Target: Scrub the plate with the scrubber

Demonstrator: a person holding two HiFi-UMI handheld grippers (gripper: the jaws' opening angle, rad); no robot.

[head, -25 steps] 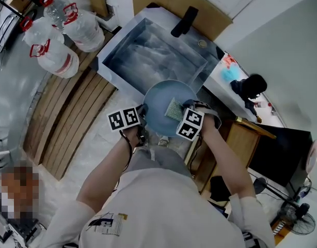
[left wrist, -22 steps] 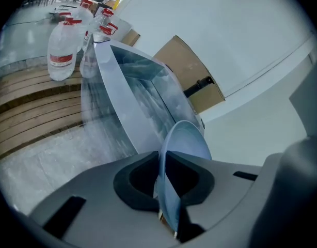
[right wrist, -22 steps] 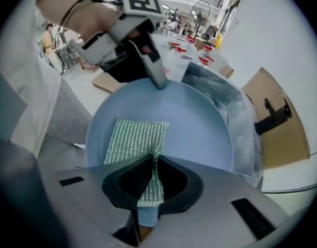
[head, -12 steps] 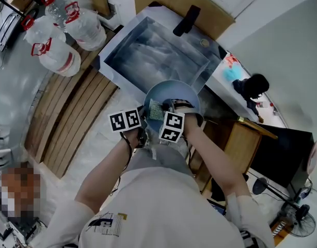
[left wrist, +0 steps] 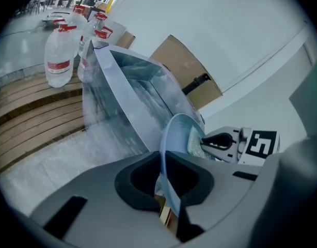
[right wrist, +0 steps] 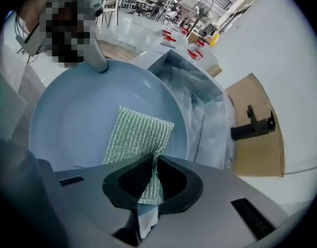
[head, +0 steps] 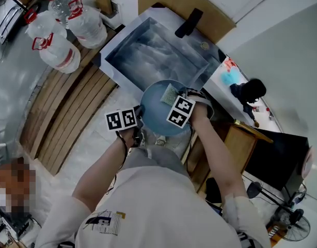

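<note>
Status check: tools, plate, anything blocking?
Left tool shut on plate rim. Right tool shut on scrubber, scrubber flat against plate face. Nothing in the way; sink just beyond.

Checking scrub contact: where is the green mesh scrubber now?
Right gripper view: the green mesh scrubber lies flat against the round pale-blue plate, pinched in the right hand-held gripper, beside the metal sink.

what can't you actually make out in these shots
- Parts of the rim of the plate, head view: under the left tool and right tool.
- Plate's face, left gripper view: seen only edge-on.
- Lower end of the scrubber, right gripper view: pinched inside the right tool.
- Floor of the sink, head view: lost in reflections.
</note>
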